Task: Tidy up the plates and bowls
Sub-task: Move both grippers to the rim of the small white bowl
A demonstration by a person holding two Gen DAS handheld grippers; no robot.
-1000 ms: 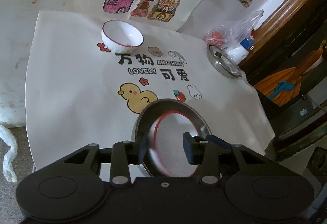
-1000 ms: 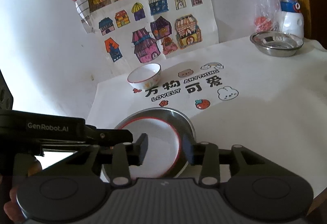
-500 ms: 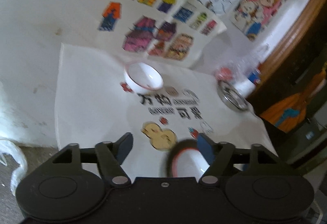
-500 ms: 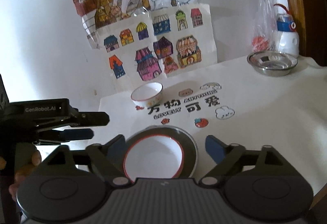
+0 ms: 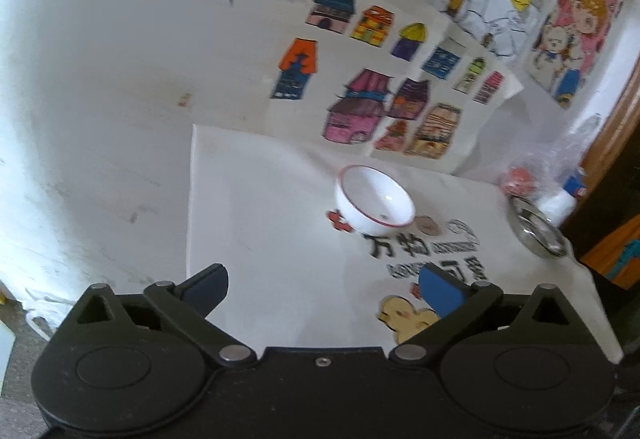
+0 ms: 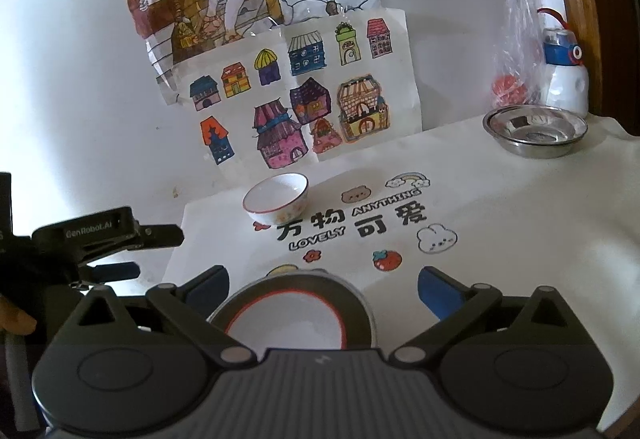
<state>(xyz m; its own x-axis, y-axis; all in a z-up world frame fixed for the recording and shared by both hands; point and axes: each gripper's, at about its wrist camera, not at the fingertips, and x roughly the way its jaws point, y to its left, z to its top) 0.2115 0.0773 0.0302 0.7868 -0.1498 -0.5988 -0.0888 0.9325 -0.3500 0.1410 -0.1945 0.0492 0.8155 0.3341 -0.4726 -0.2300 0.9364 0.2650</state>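
1. Left claw [image 5: 323,291] stands wide apart and holds nothing; its blue-padded fingers [image 5: 440,293] frame bare cloth on the surface [image 5: 260,239].
2. Ahead of it and a little to its right sits the white bowl [image 5: 374,201] with the red rim, upright and mouth up, well apart from the fingertips.
3. Right claw [image 6: 323,289] is likewise spread wide and empty. Just below and between its fingers lies the red-rimmed plate [image 6: 288,323], nested in a steel plate [image 6: 352,297].
4. From the right claw, the white bowl [image 6: 276,199] lies farther off, up and to the left.
5. My judgement: the left claw is the nearer one to the bowl, and would need to go forward and slightly right.
6. A steel bowl [image 6: 534,129] rests at the far right, near a plastic bag [image 6: 516,51].
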